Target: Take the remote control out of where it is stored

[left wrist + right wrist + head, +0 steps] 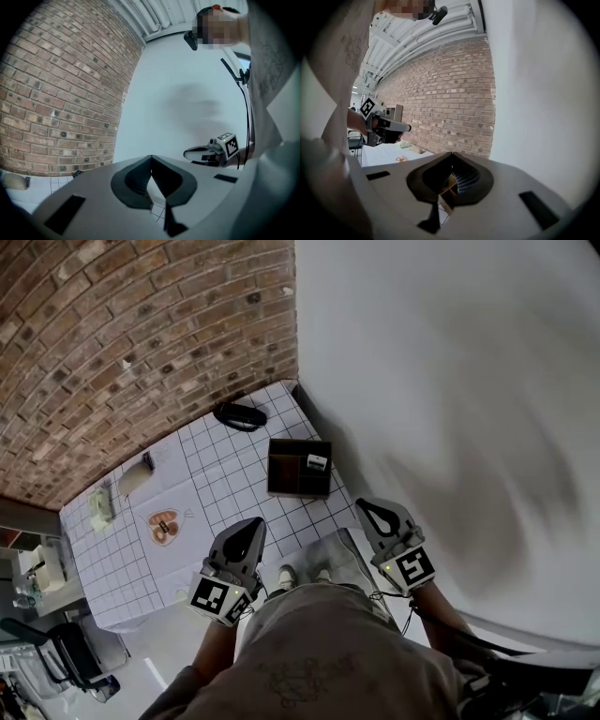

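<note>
- step in hand: the approach, judged from how things lie; neither tool has reached the store, and the remote control has not been lifted
- left gripper [251, 529]: held above the near edge of the table [131, 592], jaws drawn together at the tips with nothing between them, as its own view shows
- right gripper [373, 514]: held beside the near right corner of the table, close to the white wall [450, 381]; jaws fully together and empty, and the store shows through the gap behind their tips in its own view
- storage box [281, 486]: a dark brown open-topped box with dividers, on the checked cloth near the table's right edge, between the two grippers and further out
- remote control [317, 463]: taken to be the small pale item in the box's right-hand compartment, on the side toward the white wall; too small to confirm
- black object [240, 415]: lies at the far edge of the table below the brick wall [141, 334], well apart from the box
- next move, as a judgement: carry one gripper forward and down over the box, part its jaws first, and set them either side of the pale item without catching the dividers; the right gripper sits nearer that compartment
</note>
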A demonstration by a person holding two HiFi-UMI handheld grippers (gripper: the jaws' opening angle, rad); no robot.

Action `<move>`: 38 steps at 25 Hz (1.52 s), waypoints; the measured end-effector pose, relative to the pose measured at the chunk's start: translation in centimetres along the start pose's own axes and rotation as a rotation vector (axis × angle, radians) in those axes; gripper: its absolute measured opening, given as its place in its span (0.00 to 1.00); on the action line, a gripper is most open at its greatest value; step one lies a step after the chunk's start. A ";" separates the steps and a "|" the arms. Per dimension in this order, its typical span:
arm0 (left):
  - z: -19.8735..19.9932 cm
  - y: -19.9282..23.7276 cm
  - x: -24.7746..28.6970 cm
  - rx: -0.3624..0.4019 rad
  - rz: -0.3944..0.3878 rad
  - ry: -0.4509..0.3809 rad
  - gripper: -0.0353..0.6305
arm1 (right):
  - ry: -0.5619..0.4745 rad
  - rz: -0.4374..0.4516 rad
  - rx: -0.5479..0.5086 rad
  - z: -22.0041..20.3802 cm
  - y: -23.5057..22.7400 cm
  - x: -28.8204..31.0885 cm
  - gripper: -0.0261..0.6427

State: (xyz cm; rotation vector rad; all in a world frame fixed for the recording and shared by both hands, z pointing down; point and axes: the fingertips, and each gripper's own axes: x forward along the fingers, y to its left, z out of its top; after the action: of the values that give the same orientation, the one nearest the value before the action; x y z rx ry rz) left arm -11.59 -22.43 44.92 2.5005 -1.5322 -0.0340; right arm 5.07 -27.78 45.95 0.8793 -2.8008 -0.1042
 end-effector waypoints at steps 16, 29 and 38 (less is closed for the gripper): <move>-0.4 1.9 -1.8 -0.024 0.033 0.003 0.06 | 0.553 0.193 -0.252 -14.6 -2.4 13.5 0.31; -2.9 2.0 -2.5 -0.066 0.038 0.065 0.06 | 0.893 0.326 -0.400 -24.2 -3.4 20.2 0.35; -3.9 2.6 -3.8 -0.084 0.071 0.080 0.06 | 0.904 0.361 -0.470 -24.6 -1.6 20.1 0.34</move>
State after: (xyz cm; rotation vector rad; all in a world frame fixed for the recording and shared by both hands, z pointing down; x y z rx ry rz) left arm -15.10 -19.60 48.93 2.3523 -1.5529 0.0121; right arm -4.89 -40.79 73.27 0.1993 -1.9089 -0.2272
